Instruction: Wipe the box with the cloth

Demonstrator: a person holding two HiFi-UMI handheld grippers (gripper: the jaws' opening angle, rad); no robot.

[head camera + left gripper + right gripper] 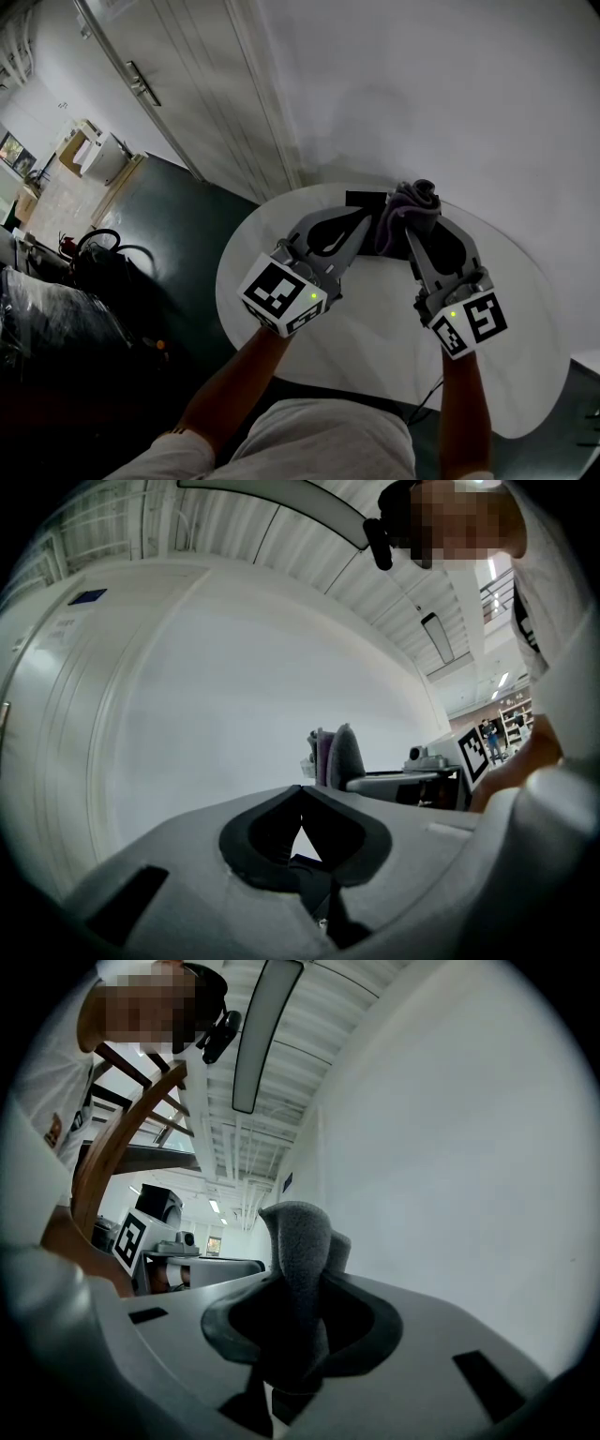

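While the right gripper (410, 231) clamps the cloth (417, 202), the box (366, 200) lies just left of it at the far edge of the surface (375, 347), beside the left gripper (360, 225), jaws together.

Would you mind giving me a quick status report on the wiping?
Right gripper shut on cloth. Left gripper shut, tips by black box. Cloth bunched at box's right edge. Nothing in the way.

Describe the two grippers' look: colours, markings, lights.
Both look alike. The left gripper and right gripper have light grey bodies with black jaw linings. At the rear, the left cube and right cube are white with black square markers, each with a small green light.
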